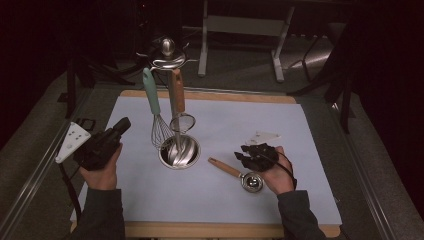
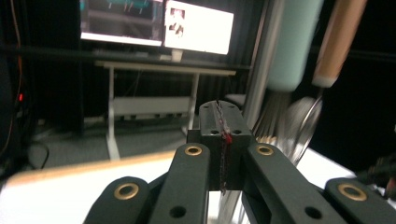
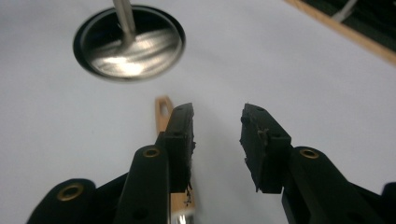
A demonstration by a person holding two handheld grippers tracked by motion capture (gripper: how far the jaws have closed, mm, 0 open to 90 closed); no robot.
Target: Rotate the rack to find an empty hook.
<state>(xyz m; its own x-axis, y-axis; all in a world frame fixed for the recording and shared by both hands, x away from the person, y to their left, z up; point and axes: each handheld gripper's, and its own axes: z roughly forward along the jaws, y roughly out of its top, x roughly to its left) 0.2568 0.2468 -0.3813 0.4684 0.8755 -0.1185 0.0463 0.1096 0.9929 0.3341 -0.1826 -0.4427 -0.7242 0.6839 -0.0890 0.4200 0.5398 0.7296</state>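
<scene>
A steel utensil stand point(image 1: 168, 55) rises from a round base point(image 1: 187, 152) at mid-table. On it hang a whisk point(image 1: 152, 95) with a teal handle and a small strainer point(image 1: 176, 92) with a wooden handle. A wooden-handled metal scoop point(image 1: 235, 172) lies flat to the right of the base. My left gripper point(image 1: 123, 125) is raised left of the whisk, jaws shut with nothing between them point(image 2: 223, 126); the teal handle point(image 2: 294, 42) looms close ahead. My right gripper point(image 1: 246, 152) hovers over the scoop, jaws open point(image 3: 217, 135), the scoop's handle point(image 3: 162, 112) beside and beneath its left jaw.
A white sheet point(image 1: 250, 120) covers the wooden tabletop point(image 1: 210, 94). The stand's base point(image 3: 128, 42) sits just beyond the right gripper. Table legs and dark floor point(image 1: 240, 55) lie behind the table. A lit screen point(image 2: 196, 28) glows in the far background.
</scene>
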